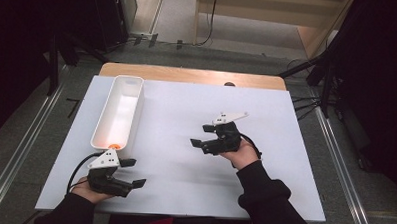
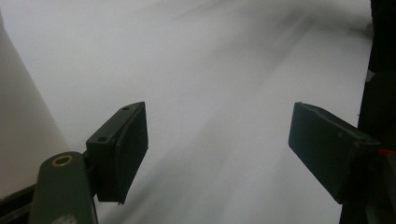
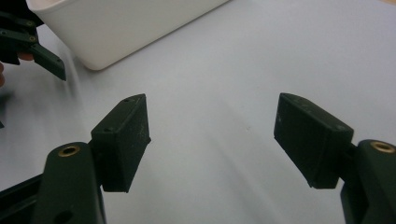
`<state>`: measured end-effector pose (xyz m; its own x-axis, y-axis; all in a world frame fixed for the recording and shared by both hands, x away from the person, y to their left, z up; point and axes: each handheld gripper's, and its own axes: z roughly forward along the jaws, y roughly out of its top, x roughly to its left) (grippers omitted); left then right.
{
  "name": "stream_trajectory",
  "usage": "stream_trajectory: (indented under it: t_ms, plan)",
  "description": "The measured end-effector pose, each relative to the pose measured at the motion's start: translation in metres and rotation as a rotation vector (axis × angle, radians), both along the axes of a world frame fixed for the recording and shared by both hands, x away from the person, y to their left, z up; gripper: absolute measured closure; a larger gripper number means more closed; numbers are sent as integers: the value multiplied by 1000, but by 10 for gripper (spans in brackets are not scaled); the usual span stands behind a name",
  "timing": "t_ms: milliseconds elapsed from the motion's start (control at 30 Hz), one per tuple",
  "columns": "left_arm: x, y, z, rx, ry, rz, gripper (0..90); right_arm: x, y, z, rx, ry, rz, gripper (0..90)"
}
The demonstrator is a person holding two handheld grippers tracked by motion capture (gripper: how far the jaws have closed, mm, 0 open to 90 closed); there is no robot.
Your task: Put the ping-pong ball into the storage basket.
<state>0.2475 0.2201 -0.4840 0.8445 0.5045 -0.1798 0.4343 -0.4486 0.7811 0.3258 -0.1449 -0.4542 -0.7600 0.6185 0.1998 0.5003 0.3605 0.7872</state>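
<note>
High view overhead; gripper views low; share white bin.

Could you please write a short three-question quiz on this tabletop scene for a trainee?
1. True or false: the right gripper holds an object between its jaws.
2. What small thing lies in the near end of the white bin?
A. an orange object
B. a blue cap
C. a metal spoon
3. Which gripper is closer to the white bin on the white table cover: the left gripper or the right one?

Key:
1. False; its jaws stand open with nothing between them.
2. A; what the orange object is cannot be told, as it is mostly hidden.
3. The left gripper, just in front of the bin's near end.
</note>
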Motion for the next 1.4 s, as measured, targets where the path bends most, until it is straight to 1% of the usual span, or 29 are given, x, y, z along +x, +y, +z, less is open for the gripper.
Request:
stream_trajectory:
  t_ms: [167, 667, 833, 1400]
  plan:
    - [0, 0, 0, 2, 2, 1, 203, -4, -5, -1, -4, -11, -5, 255]
    - [0, -1, 0, 5, 0, 0, 203, -14, -18, -2, -5, -13, -16, 255]
    - [0, -1, -1, 6, 2, -2, 203, -16, -24, -3, -14, -17, -25, 254]
    - [1, -2, -1, 10, 3, -4, 203, -30, -45, -7, -10, -9, -62, 251]
